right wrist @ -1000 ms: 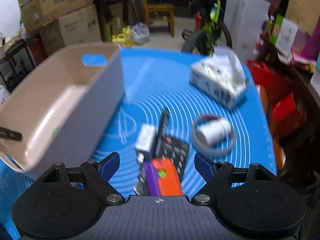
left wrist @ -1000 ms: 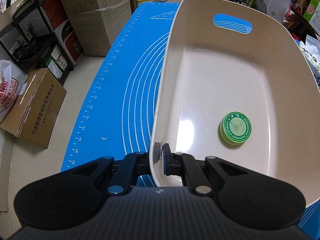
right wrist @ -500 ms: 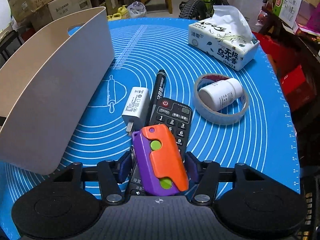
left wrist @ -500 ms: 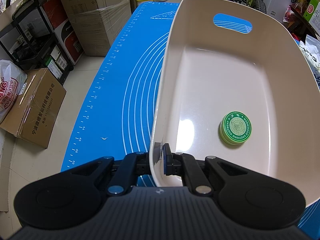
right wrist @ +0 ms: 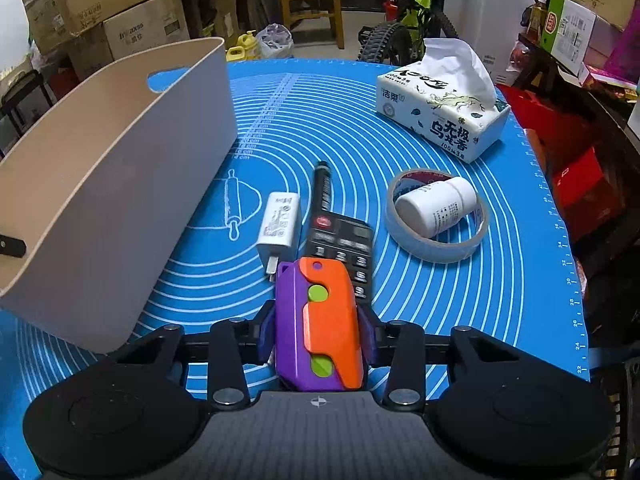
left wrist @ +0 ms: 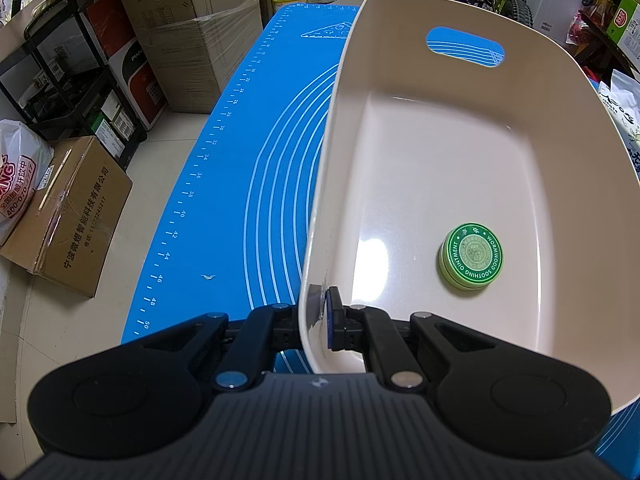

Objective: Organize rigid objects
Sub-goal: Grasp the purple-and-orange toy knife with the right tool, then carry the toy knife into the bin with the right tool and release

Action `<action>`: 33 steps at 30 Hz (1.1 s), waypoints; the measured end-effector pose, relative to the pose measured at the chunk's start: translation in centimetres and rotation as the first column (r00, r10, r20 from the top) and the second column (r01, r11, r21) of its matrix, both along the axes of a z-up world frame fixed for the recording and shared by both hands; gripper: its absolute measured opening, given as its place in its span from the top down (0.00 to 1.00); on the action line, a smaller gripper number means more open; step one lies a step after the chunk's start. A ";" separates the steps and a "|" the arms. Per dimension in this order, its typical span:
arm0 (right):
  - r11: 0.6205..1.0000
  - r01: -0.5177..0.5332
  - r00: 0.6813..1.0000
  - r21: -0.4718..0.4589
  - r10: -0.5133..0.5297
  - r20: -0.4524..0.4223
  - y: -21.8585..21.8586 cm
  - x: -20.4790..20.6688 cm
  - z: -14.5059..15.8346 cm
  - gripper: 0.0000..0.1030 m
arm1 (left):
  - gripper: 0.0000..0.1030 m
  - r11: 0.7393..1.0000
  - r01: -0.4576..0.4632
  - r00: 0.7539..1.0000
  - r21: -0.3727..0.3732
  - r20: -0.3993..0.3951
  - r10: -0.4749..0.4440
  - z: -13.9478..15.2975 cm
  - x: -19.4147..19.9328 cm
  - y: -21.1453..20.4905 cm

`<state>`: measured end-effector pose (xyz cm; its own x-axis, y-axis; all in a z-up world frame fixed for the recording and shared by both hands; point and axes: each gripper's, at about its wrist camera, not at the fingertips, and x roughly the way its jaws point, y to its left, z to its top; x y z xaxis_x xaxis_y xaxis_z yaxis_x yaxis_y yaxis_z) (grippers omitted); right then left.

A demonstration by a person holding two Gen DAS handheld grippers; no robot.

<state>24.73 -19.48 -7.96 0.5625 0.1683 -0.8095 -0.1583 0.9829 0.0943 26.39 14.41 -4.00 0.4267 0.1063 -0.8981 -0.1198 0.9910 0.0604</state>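
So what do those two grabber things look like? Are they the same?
They look the same. The left gripper and the right gripper are both black, with a ribbed grey-black body, two big round black discs at the sides, jointed black link arms with shiny silver bolts, blue pads on the fingers, and a tiny white crosshair mark in the middle. No cables or sleeves show.

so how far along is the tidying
Early on. Done: only the green tin lies in the beige bin. In hand: the right gripper is shut on the purple and orange toy, and the left gripper clamps the bin's wall. Left on the mat: charger, marker, remote, tape roll, white bottle.
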 end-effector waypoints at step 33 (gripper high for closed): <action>0.978 -0.204 0.937 -0.038 0.207 0.281 14.4 3.7 10.4 0.52 | 0.92 1.000 0.007 1.000 0.005 0.000 -0.007 0.1 0.0 0.1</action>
